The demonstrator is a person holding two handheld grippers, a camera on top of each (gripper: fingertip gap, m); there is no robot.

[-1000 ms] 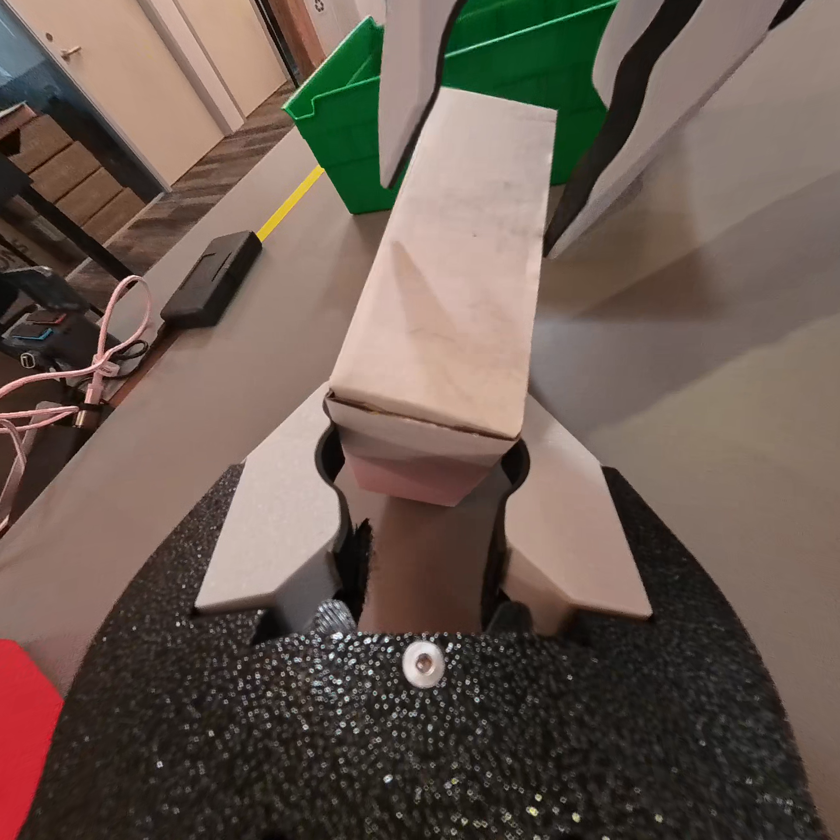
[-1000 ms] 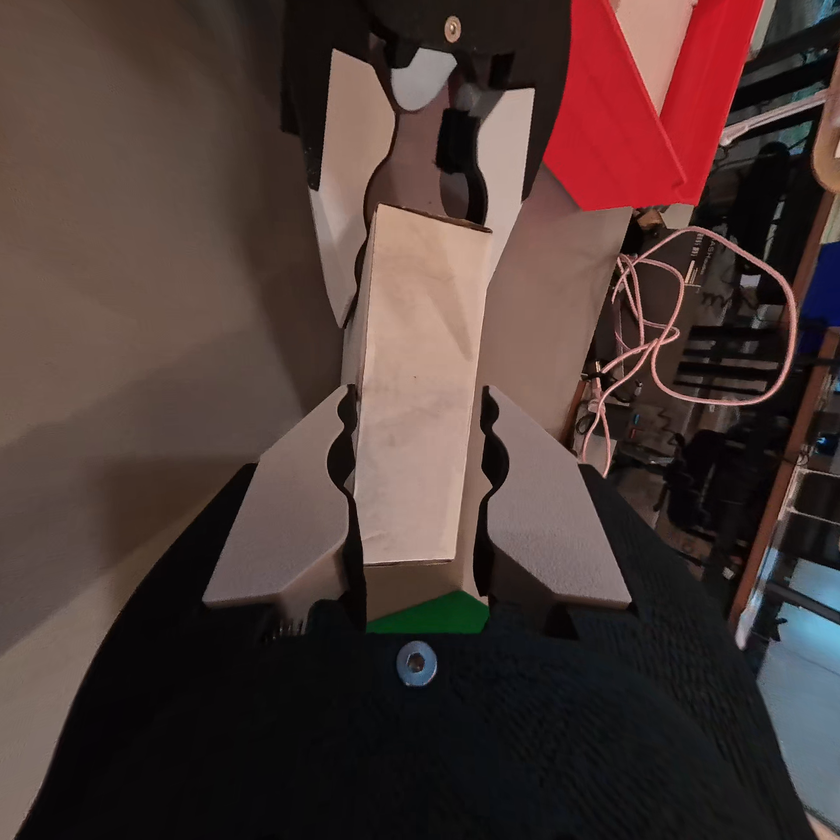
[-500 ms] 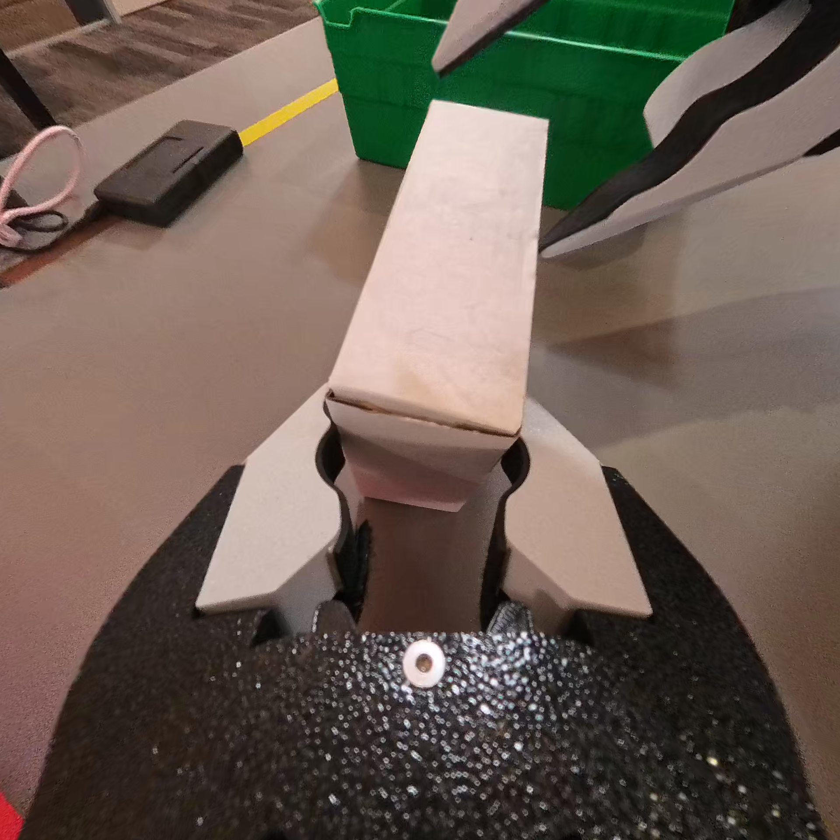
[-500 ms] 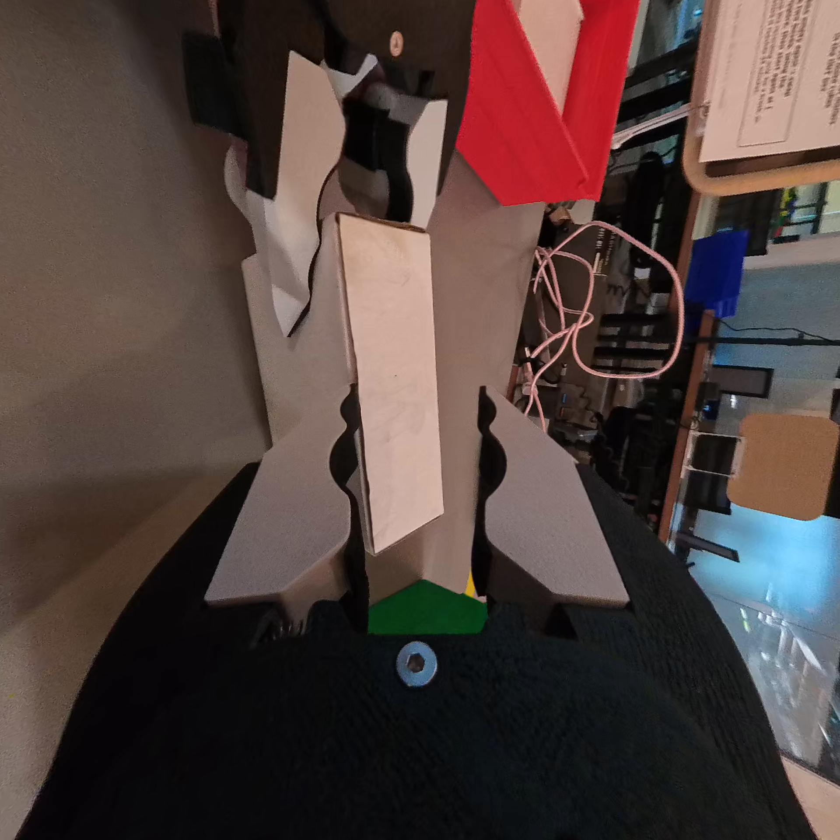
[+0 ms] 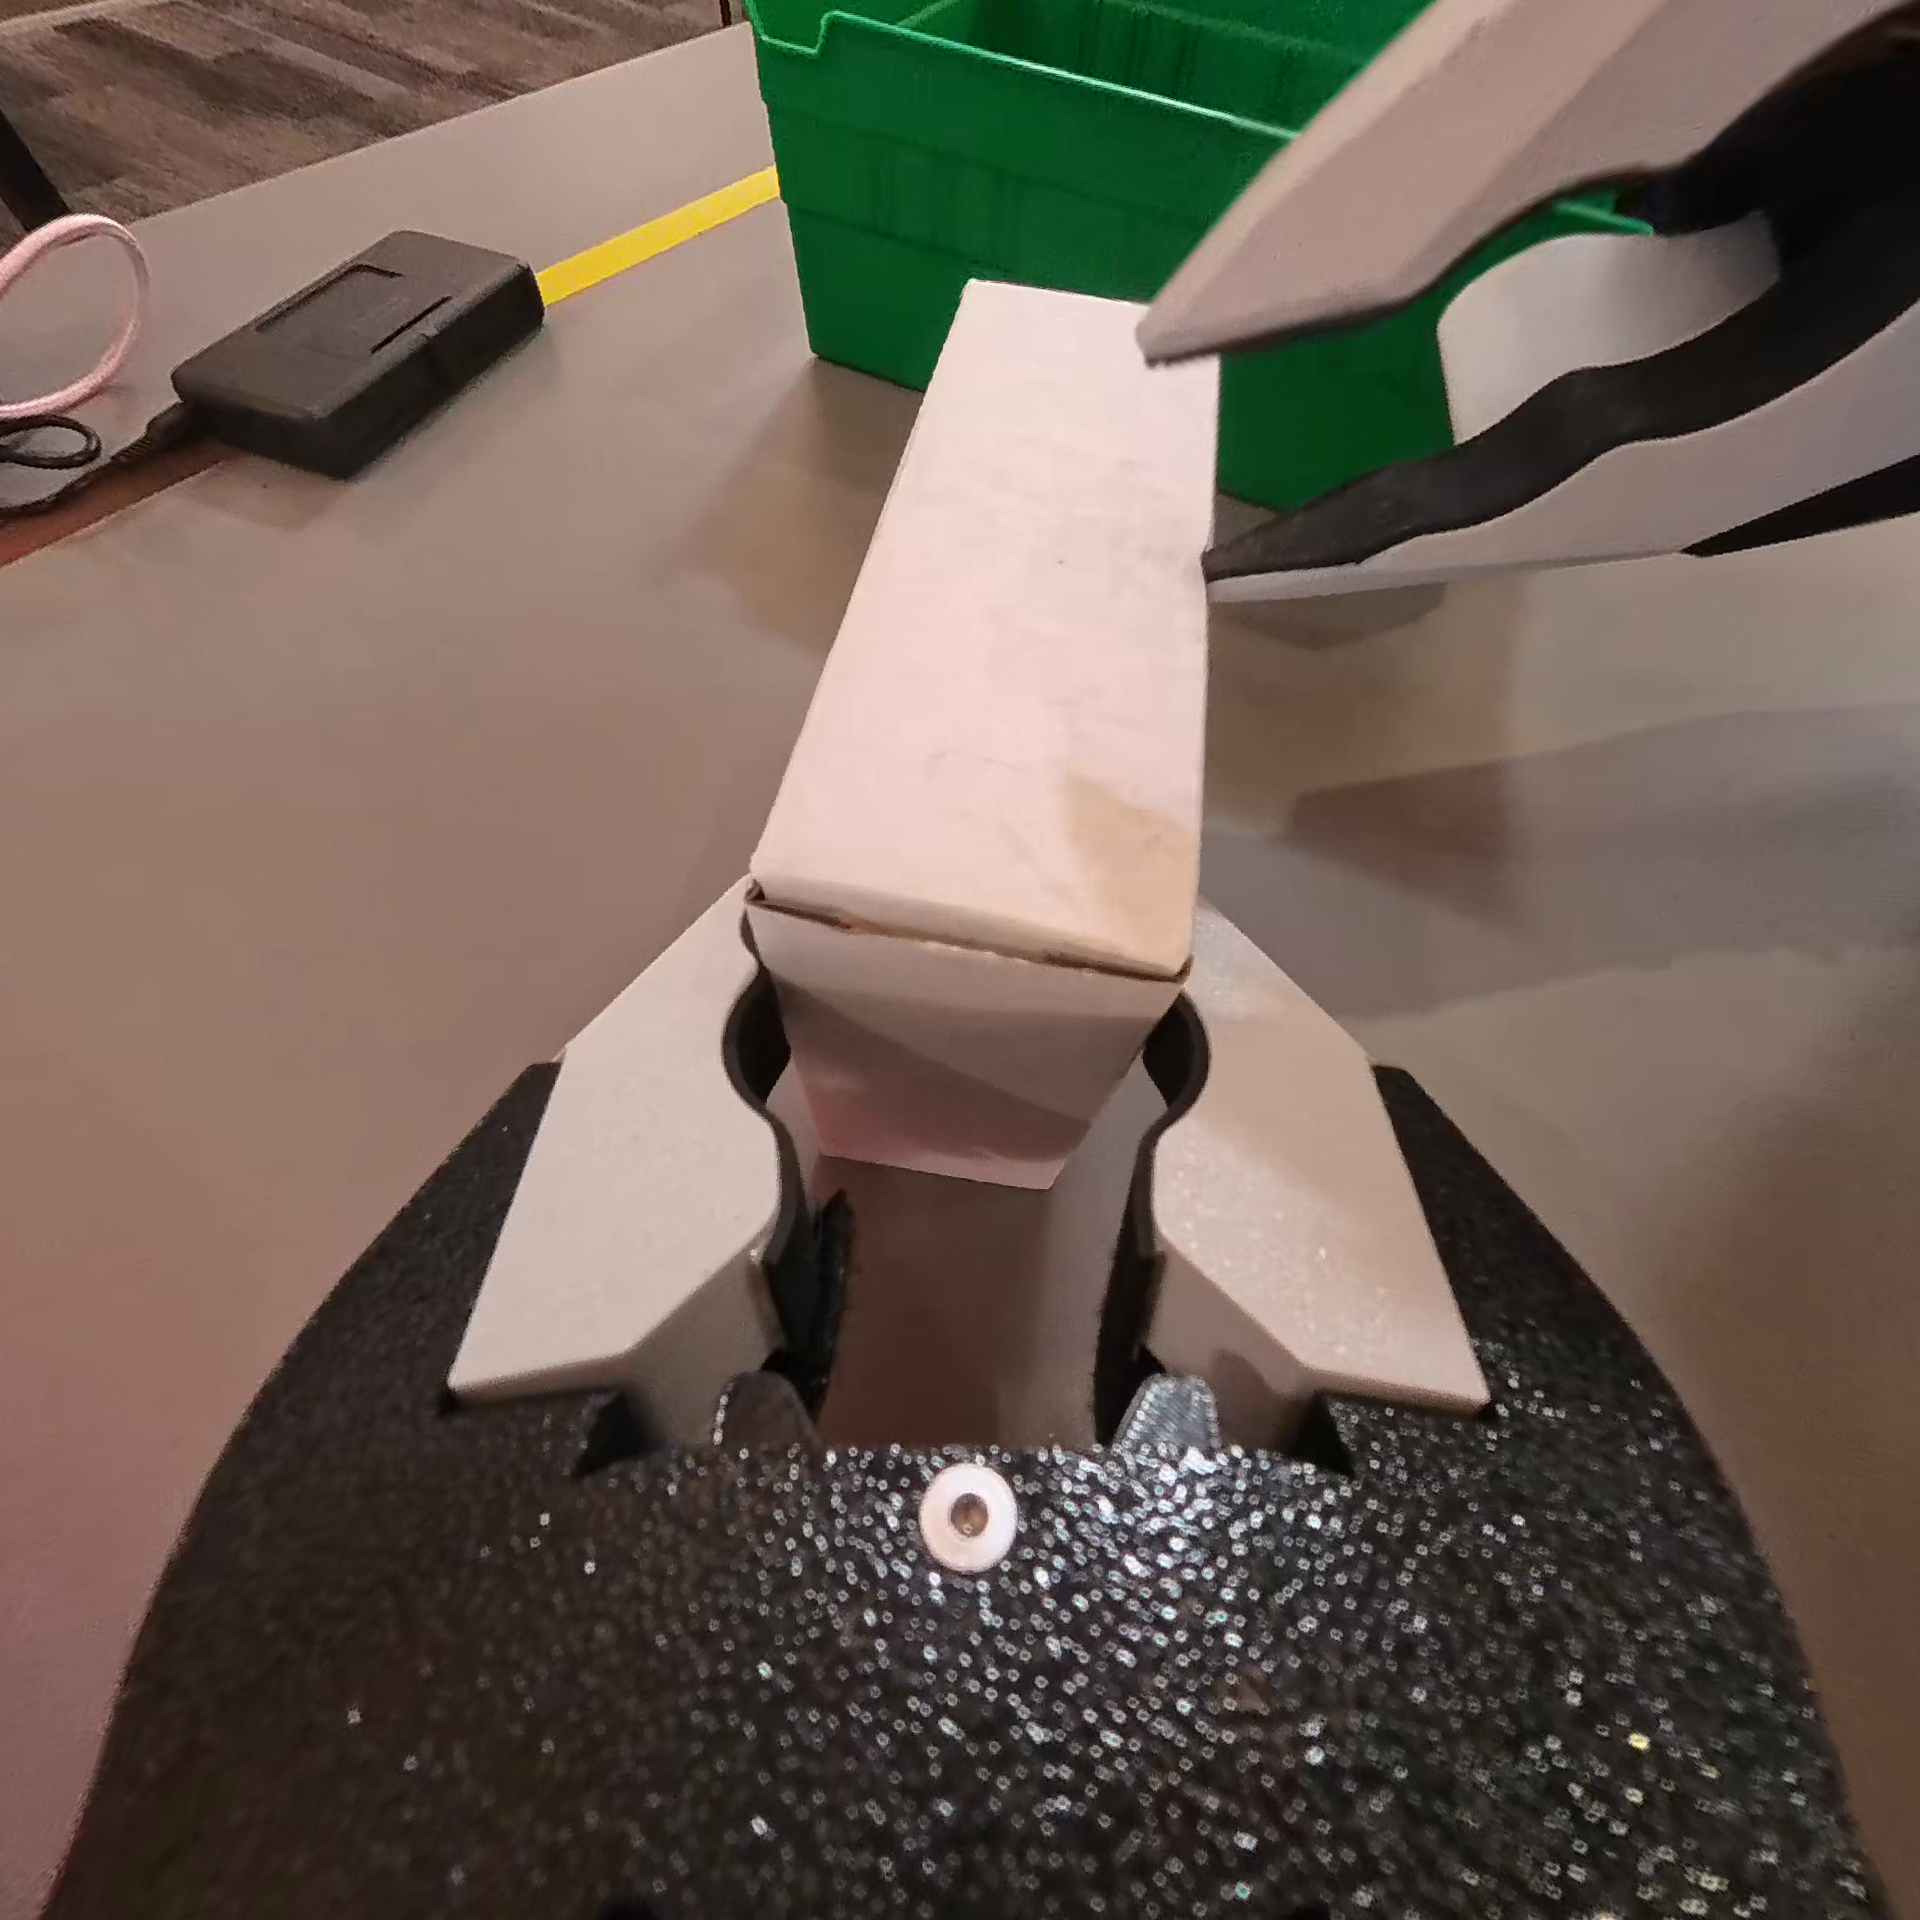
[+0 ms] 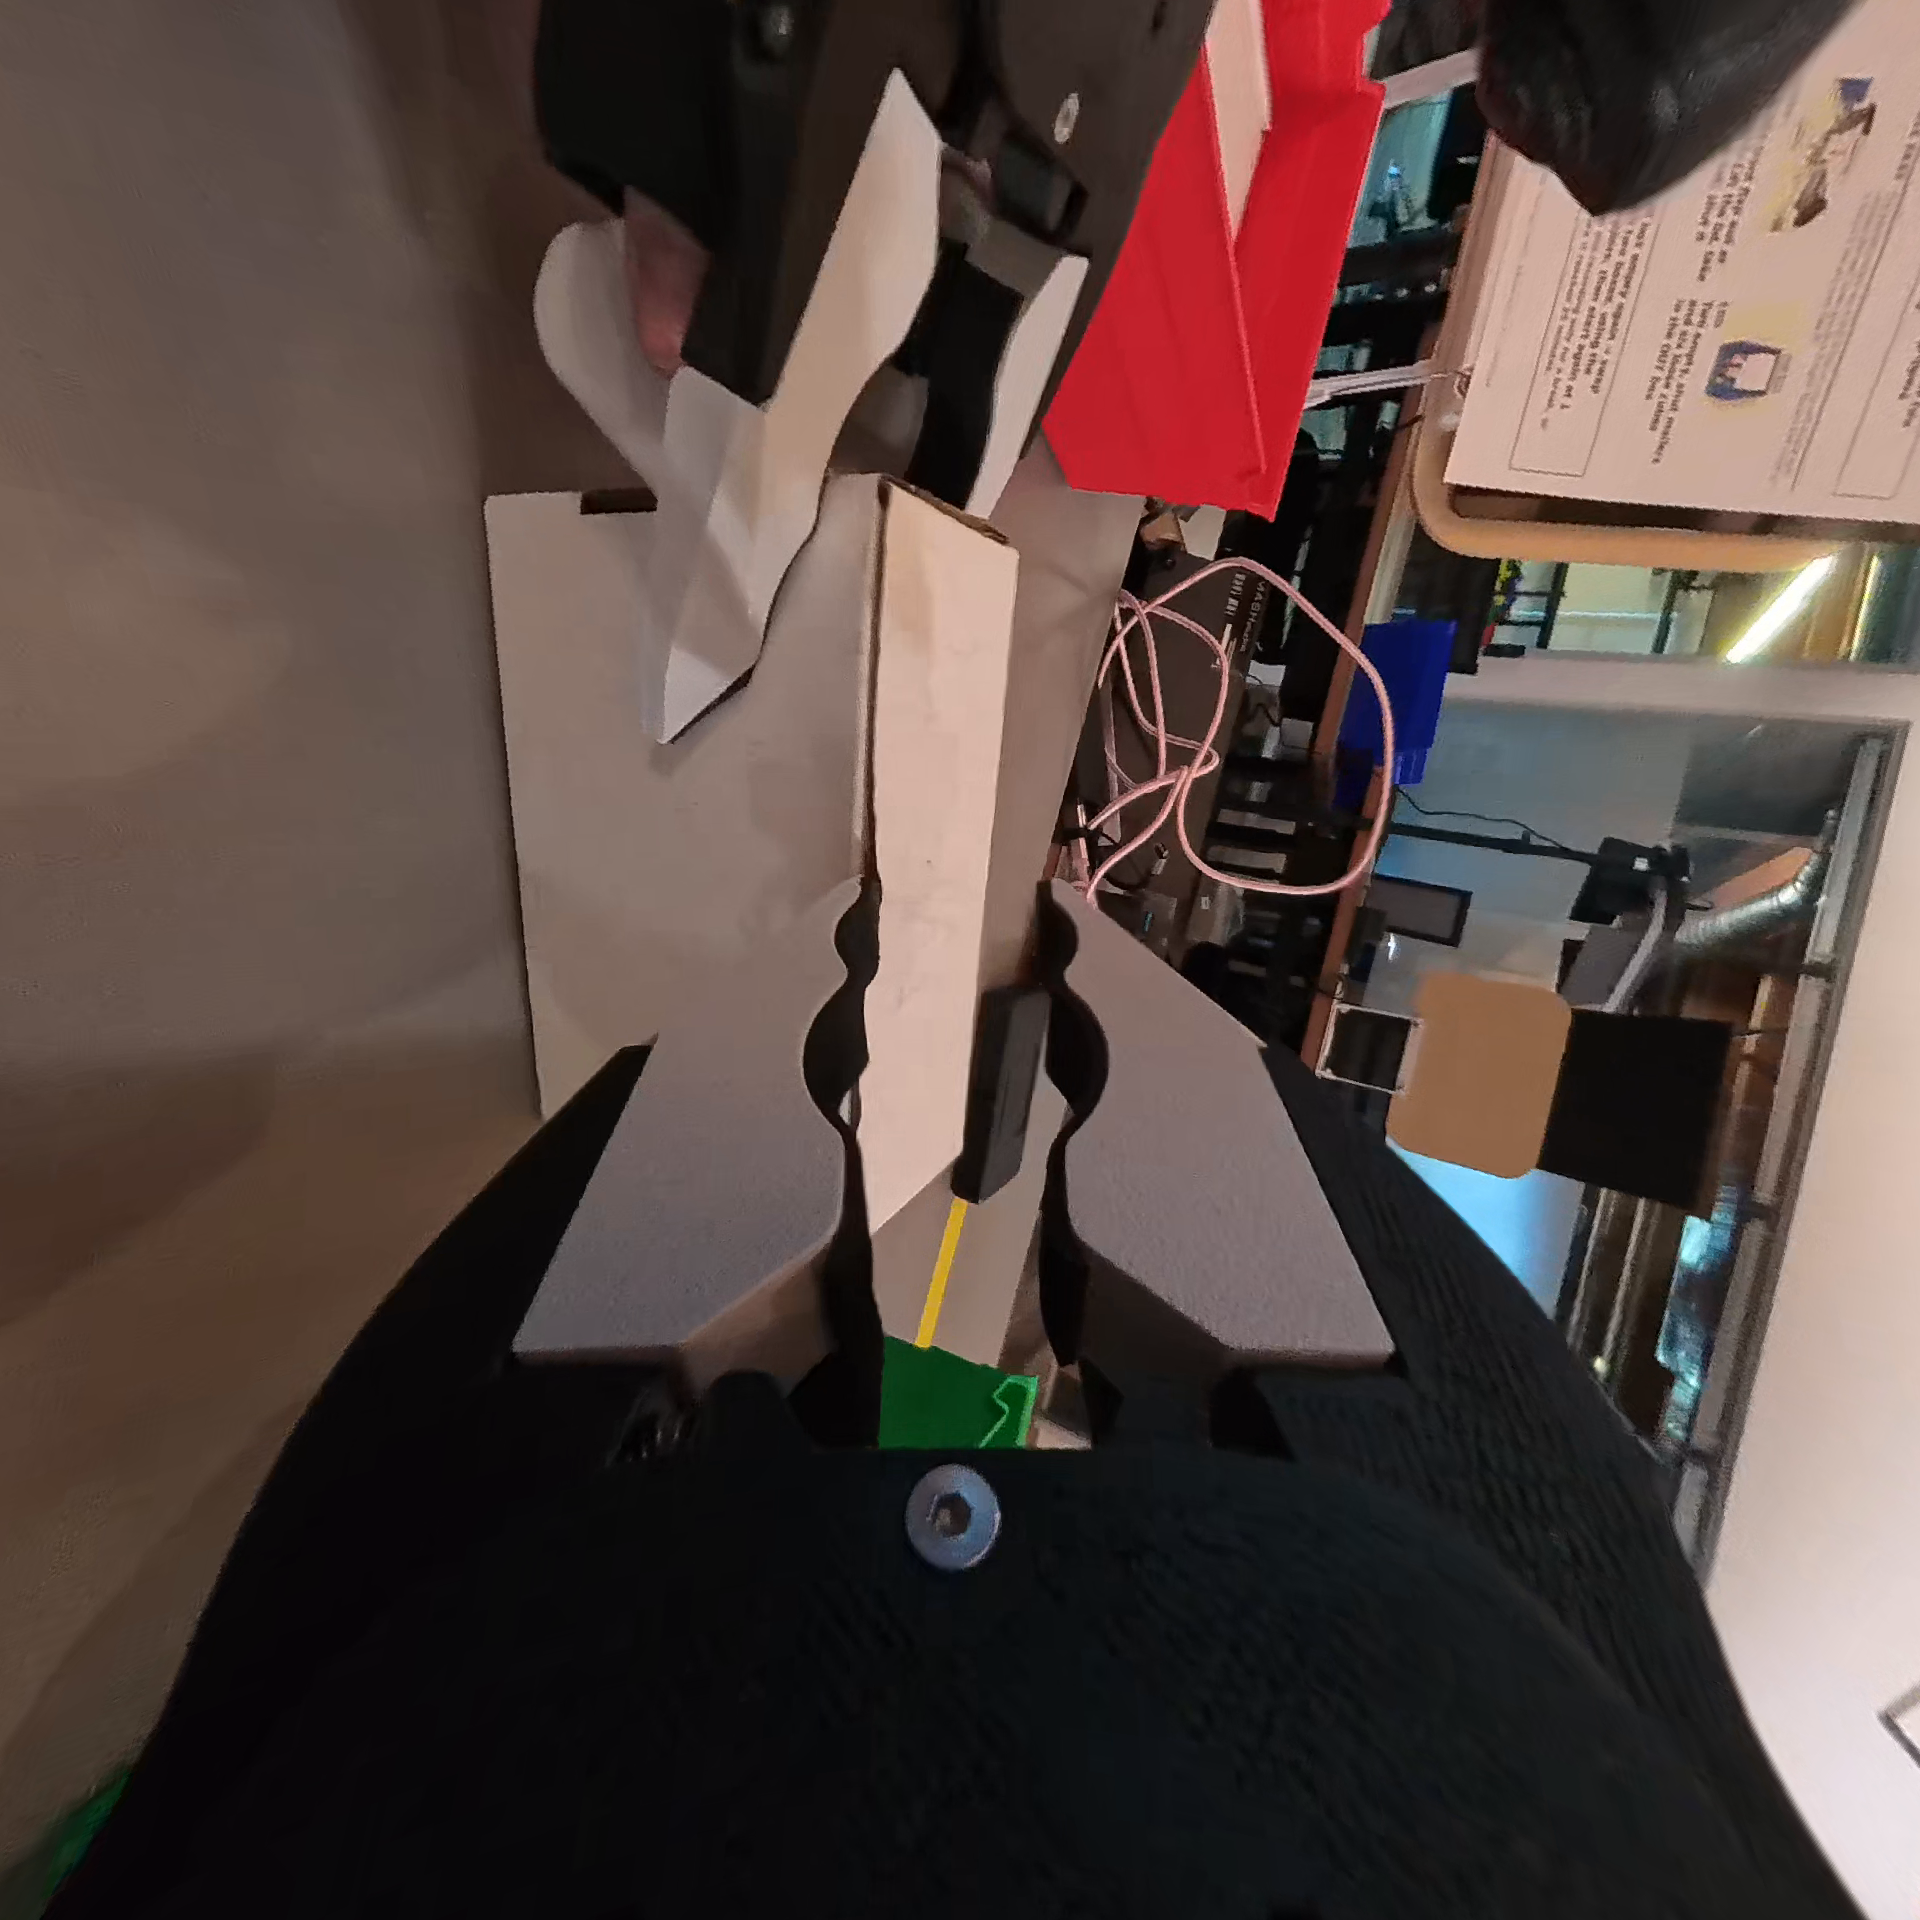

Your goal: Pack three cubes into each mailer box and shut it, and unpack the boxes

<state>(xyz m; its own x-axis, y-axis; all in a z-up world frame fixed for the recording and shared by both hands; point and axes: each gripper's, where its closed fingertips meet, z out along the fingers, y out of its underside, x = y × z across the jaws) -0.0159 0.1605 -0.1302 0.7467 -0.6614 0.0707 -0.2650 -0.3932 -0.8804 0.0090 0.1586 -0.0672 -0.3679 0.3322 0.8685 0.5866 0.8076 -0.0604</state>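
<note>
White mailer box (image 5: 997, 665) between left gripper's fingers (image 5: 644, 1132)

Your left gripper (image 5: 966, 997) clamps the near end of the mailer box (image 5: 1018, 644), which runs away from you toward the bin (image 5: 997, 156) behind it. Your right gripper (image 5: 1184, 457) sits at the box's far right corner, one finger over the top edge, one along the side. The flat device (image 5: 353, 353) lies on the table (image 5: 364, 831) to the left, its cable (image 5: 73, 301) at the table's left edge.
</note>
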